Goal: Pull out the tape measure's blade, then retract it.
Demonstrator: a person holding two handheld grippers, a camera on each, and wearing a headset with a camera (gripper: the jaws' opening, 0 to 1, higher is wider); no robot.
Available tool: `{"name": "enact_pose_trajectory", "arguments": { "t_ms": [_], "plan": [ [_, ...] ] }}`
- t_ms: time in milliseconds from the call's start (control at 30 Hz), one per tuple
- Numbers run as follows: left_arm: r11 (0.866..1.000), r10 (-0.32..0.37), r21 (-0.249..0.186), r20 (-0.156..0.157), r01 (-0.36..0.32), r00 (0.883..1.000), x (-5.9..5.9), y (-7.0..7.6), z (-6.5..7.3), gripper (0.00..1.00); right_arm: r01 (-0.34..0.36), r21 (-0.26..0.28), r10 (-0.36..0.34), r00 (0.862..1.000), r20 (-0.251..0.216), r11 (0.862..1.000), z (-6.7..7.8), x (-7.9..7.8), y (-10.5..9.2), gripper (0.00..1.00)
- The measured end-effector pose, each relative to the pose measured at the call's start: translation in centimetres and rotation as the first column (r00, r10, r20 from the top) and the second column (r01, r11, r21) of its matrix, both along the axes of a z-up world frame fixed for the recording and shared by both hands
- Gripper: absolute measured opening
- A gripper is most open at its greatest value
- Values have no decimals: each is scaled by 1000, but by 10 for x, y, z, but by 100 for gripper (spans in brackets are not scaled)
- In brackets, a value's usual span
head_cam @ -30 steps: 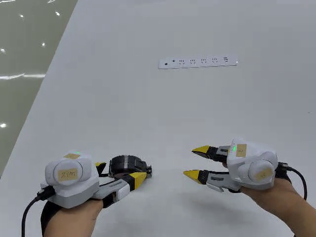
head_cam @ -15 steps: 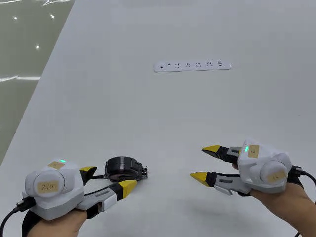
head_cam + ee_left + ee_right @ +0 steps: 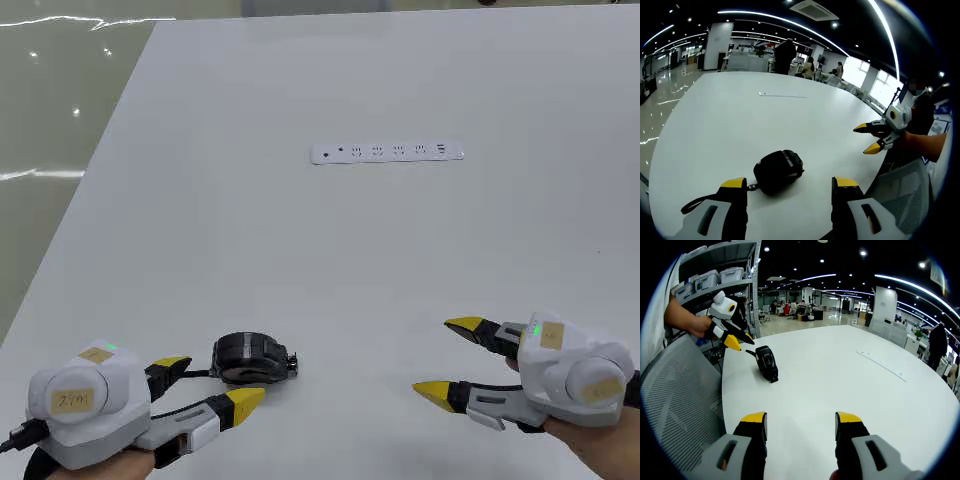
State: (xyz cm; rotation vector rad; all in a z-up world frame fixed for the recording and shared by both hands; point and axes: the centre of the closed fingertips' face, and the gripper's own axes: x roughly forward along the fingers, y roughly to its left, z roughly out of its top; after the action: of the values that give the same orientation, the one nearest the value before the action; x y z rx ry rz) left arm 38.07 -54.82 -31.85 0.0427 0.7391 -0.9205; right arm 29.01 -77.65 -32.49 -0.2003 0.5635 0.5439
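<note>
A black tape measure (image 3: 250,359) lies on the white table (image 3: 330,250) near its front edge, blade retracted, a short black strap trailing toward the left. It also shows in the left gripper view as the tape measure (image 3: 779,170) and in the right gripper view as the tape measure (image 3: 766,362). My left gripper (image 3: 208,385) is open just left of and behind it, its yellow-tipped jaws apart and not touching it. My right gripper (image 3: 450,357) stands open well to the right, nothing between its jaws. The left gripper (image 3: 790,184) and right gripper (image 3: 801,418) both show empty jaws.
A white power strip (image 3: 387,152) lies flat farther back on the table. The table's left edge drops to a glossy floor (image 3: 50,120). A grey mesh chair (image 3: 680,405) stands at the near edge. People stand far off in the room.
Both grippers have drawn back toward the table's near edge and apart. The left gripper's jaws, which flanked the tape measure, now sit behind it. The tape measure stays put.
</note>
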Motion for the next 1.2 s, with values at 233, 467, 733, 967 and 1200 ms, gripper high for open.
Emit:
{"name": "enact_pose_trajectory", "arguments": {
  "t_ms": [233, 467, 733, 967, 1200],
  "plan": [
    [1000, 15, 1, -21, -15, 1000, -2, 12, 0, 66, 17, 2, -17, 999, -28, 1000, -5, -20, -6, 59],
    [1000, -11, 6, 4, 11, 1000, -7, 22, -1, 69, 70, 27, -69, 997, -31, 997, -2, -29, -17, 62],
    [999, -52, 5, 25, 52, 998, -14, 34, 0, 76, 79, 21, -78, 996, -44, 997, -1, -41, -21, 66],
    [998, -54, 26, 32, 53, 998, -15, 50, -2, 87, 91, 8, -90, 994, -54, 996, 0, -48, -26, 70],
    [996, -80, 41, 56, 78, 995, -19, 61, 2, 93, 92, 4, -92, 994, -62, 996, 1, -56, -27, 74]
  ]
}}
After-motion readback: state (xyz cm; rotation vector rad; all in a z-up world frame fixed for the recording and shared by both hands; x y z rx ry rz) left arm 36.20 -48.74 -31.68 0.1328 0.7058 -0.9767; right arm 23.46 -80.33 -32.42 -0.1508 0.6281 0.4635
